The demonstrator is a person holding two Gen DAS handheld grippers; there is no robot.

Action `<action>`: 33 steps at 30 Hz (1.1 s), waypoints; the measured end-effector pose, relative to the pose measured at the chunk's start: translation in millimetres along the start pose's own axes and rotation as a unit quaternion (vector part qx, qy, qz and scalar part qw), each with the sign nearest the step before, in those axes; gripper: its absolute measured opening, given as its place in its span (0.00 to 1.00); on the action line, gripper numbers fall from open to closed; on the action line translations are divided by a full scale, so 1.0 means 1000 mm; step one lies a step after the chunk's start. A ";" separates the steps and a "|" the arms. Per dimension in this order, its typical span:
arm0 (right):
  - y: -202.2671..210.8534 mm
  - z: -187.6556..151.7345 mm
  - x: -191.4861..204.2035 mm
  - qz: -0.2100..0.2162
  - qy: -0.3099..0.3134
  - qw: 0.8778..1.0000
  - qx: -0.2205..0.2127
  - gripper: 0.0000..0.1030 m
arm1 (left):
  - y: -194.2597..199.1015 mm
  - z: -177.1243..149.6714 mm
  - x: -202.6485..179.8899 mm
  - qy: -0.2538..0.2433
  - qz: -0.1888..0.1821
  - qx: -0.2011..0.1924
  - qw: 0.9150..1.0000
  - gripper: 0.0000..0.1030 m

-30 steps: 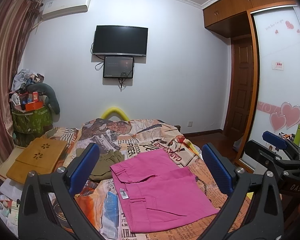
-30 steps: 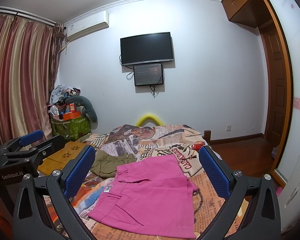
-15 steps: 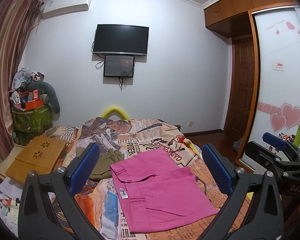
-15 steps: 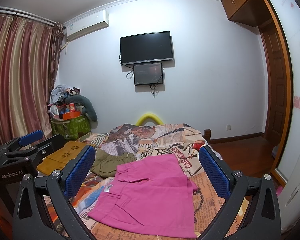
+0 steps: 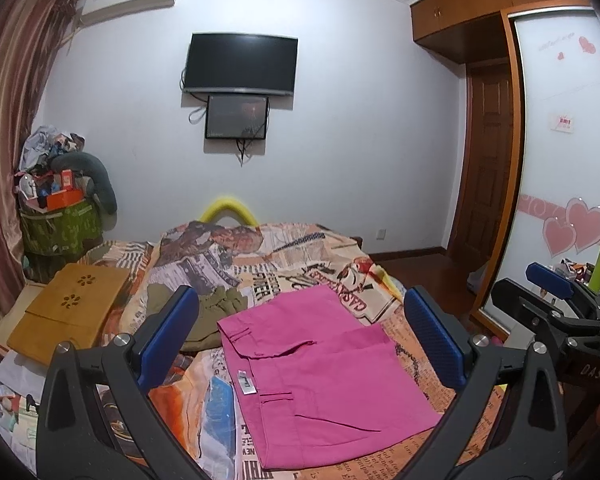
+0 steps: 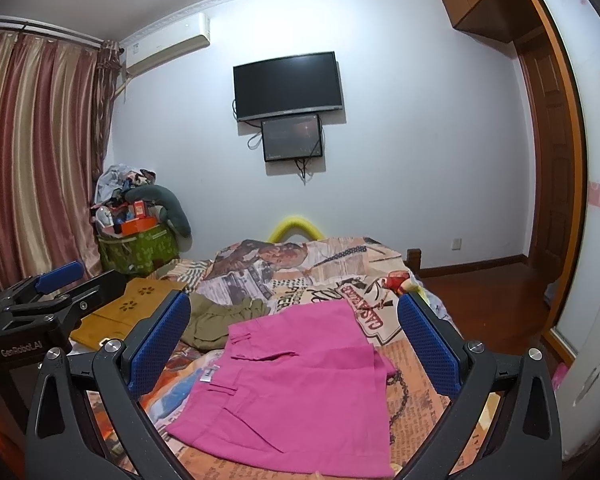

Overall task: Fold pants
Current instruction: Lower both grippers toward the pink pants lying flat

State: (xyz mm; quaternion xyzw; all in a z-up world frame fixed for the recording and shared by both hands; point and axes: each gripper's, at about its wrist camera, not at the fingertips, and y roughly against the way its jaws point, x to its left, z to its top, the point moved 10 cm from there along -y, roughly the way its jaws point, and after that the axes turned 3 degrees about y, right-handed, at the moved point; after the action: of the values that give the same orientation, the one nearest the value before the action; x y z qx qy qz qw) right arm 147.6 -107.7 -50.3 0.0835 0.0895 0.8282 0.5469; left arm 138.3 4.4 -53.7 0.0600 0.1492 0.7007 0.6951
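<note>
Pink pants [image 5: 320, 376] [image 6: 296, 388] lie folded into a flat rectangle on the bed, waistband and white tag toward the left. My left gripper [image 5: 300, 336] hovers above their near edge, open, with nothing between its blue pads. My right gripper [image 6: 296, 344] is also open and empty, held above the pants. In the left wrist view the right gripper [image 5: 556, 312] shows at the right edge; in the right wrist view the left gripper [image 6: 48, 300] shows at the left edge.
An olive green garment [image 5: 208, 312] [image 6: 220, 320] lies bunched just left of the pants. A yellow-brown wooden board [image 5: 68, 308] rests at the bed's left side. The bed [image 5: 260, 256] has a newspaper-print cover. A cluttered green bin [image 5: 60, 224] stands by the curtain; wardrobe doors at right.
</note>
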 end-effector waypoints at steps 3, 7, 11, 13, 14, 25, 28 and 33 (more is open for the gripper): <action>-0.013 -0.007 -0.008 -0.002 -0.006 1.000 0.018 1.00 | -0.020 -0.008 0.006 0.001 0.008 0.023 1.000 1.00; -0.032 -0.022 -0.027 -0.013 -0.022 0.999 0.043 1.00 | -0.054 -0.023 0.017 0.005 0.013 0.064 0.998 1.00; -0.054 -0.043 -0.048 -0.031 -0.022 0.996 0.084 1.00 | -0.092 -0.044 0.038 0.000 0.050 0.102 0.994 1.00; -0.067 -0.060 -0.061 -0.038 -0.023 0.993 0.113 1.00 | -0.114 -0.058 0.049 -0.003 0.056 0.129 0.990 1.00; -0.070 -0.065 -0.065 -0.037 -0.026 0.991 0.123 1.00 | -0.123 -0.064 0.054 -0.001 0.058 0.139 0.989 1.00; -0.122 -0.149 -0.123 -0.055 -0.061 0.963 0.255 0.90 | -0.214 -0.142 0.110 0.018 0.088 0.260 0.961 1.00; -0.141 -0.160 -0.125 -0.046 -0.062 0.959 0.272 0.81 | -0.228 -0.156 0.116 0.014 0.088 0.288 0.953 0.93; -0.170 -0.174 -0.122 -0.018 -0.063 0.955 0.289 0.67 | -0.248 -0.180 0.111 0.005 0.066 0.340 0.938 0.71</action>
State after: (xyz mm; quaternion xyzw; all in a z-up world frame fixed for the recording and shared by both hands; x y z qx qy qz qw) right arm 305.2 -164.3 -264.9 0.2885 0.2918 0.7500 0.5188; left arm 319.8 89.3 -310.3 0.2987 0.3775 0.6530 0.5847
